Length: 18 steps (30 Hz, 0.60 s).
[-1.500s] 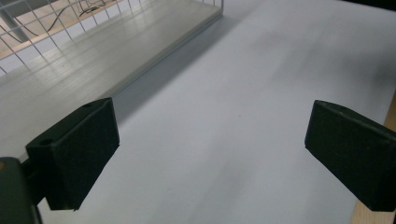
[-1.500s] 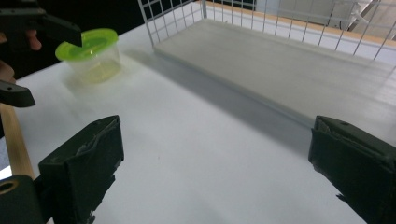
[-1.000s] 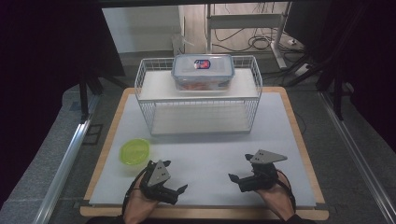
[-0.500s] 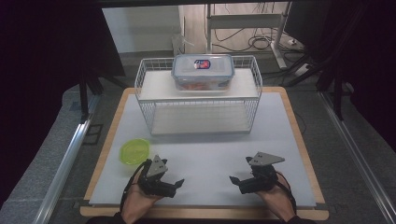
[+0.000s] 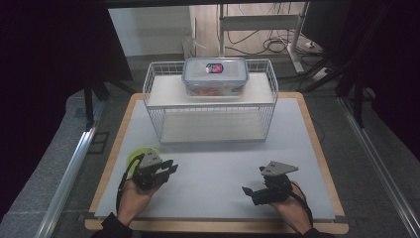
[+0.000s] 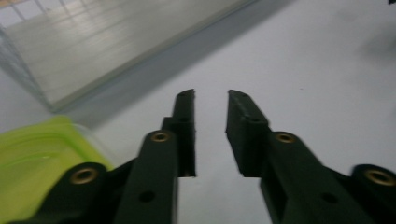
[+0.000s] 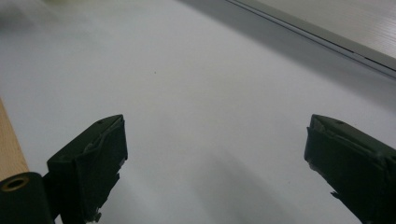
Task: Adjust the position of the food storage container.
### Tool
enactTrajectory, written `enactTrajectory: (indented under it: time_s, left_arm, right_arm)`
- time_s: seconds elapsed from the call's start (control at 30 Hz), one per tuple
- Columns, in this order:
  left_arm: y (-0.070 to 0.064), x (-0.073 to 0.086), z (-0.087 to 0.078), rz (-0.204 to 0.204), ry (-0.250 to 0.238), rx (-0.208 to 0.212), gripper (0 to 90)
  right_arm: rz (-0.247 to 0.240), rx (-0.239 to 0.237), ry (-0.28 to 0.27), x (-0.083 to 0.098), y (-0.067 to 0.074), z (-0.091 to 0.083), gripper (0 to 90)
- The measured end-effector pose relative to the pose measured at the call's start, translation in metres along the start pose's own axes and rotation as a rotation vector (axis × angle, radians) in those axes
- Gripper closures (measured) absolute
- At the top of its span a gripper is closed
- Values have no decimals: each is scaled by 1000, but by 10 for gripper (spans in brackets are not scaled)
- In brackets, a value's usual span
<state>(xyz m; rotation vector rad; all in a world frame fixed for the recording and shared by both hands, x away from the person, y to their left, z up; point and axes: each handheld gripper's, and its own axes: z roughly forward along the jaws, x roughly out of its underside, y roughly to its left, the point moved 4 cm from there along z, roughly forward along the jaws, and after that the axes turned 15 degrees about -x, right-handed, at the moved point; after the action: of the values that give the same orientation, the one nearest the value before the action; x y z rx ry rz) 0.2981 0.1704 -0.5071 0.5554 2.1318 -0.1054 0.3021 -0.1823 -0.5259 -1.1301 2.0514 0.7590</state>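
Green lid (image 5: 134,156), round, glossy lime plastic with a raised rim, lies flat on the white mat (image 5: 218,173) near its left edge, half hidden under your left gripper (image 5: 171,167); in the left gripper view the lid (image 6: 32,163) sits just left of the jaws, not between them. Your left gripper's jaws have just been closing and now stand nearly together, a narrow gap left, nothing between them, just bare mat under the tips (image 6: 210,100). Your left hand (image 5: 133,196) comes in from the bottom edge, palm under the gripper body, jaws pointing right and slightly away from you, low over the mat. Your right gripper (image 5: 247,191) rests near the front right of the mat, jaws pointing left, spread wide and empty; the right gripper view shows the two black pads well apart over plain matte surface (image 7: 215,140). Your right hand (image 5: 292,210) holds it low and level. Behind both, a white wire rack (image 5: 210,106) stands mid-table with a smooth white shelf board; a clear lidded plastic container (image 5: 214,75) with rounded corners sits on top. Open mat lies between the two grippers and up to the rack's front. A wooden table border (image 5: 324,158) frames the mat; the lid is close to the left border.
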Motion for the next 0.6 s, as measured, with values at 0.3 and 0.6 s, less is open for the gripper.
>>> enactTrajectory:
  time_s: [0.3,0.6]
  left_arm:
    - [56,7,-7,-111,7,-108,900]
    - [117,33,-14,-208,40,-289,900]
  right_arm:
    - [2,0,4,0,-1,1,62]
    - [1,7,16,1,-2,2,70]
